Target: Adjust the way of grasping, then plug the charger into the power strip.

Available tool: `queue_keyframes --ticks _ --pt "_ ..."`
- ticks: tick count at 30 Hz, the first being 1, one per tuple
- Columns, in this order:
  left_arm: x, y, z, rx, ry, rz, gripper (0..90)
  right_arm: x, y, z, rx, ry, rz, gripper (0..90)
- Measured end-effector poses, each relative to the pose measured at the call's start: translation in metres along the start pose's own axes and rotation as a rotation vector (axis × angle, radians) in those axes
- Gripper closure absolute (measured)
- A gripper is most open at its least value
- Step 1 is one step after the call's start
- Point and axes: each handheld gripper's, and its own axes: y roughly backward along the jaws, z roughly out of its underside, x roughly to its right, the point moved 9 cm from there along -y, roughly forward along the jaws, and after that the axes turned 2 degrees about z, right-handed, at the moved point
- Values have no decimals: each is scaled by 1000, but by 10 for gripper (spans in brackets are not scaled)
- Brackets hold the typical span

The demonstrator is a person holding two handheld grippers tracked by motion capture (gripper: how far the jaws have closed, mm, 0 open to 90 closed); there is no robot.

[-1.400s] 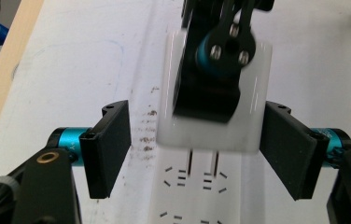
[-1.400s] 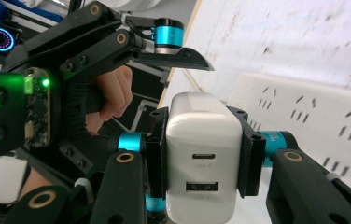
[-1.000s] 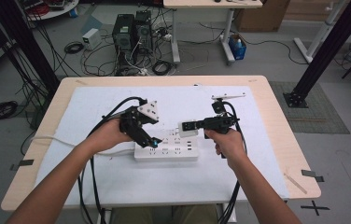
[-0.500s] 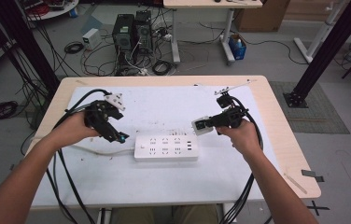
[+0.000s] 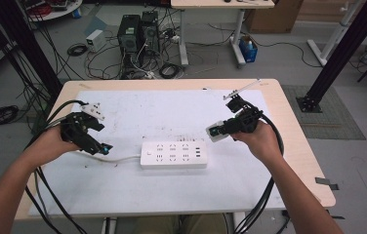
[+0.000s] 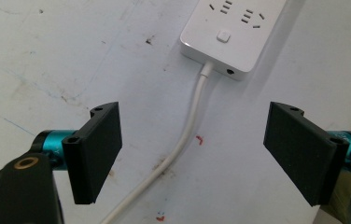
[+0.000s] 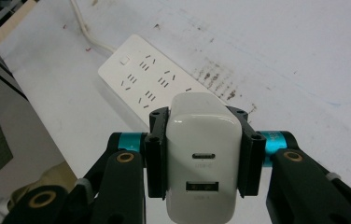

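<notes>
The right gripper [image 7: 204, 161] clamps the white charger [image 7: 203, 165], already lifted; the power strip [image 7: 152, 79] lies ahead of its jaws, plugging in seemingly undone; the left gripper [image 6: 192, 154] gapes empty, the strip's cord [image 6: 183, 140] running between its jaws.

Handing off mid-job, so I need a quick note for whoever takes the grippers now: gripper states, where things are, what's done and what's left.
Right gripper: shut on the white USB charger, held above the table to the right of the power strip, clear of it.
Left gripper: open, holding nothing, to the left of the strip with the strip's white cord lying on the table below its jaws.
Power strip: flat at mid-table, with nothing plugged into the sockets in view.
Done: charger is in hand and off the strip.
Left: likely set the charger down or seat it in a socket; steady the strip with the left gripper if needed.
</notes>
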Motion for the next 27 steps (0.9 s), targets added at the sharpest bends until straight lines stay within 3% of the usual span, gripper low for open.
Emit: queue_keyframes --ticks 4,8,11,16,22,27 --pt "1 0 1 -21 -18 2 195 -1 1 3 2 12 -3 623" --pt "1 0 0 -36 -29 11 195 -2 1 4 -5 58 -6 622" --pt "-1 0 0 -52 -29 14 195 -4 -3 4 -18 123 -7 622" --pt "-5 -1 3 -70 -18 12 195 -6 -9 5 -88 188 27 622" --pt "-6 -2 6 -94 -37 10 195 -10 -20 1 -176 336 62 622" --pt "-6 -3 5 -98 -51 18 195 -11 -27 -6 -217 397 72 622"
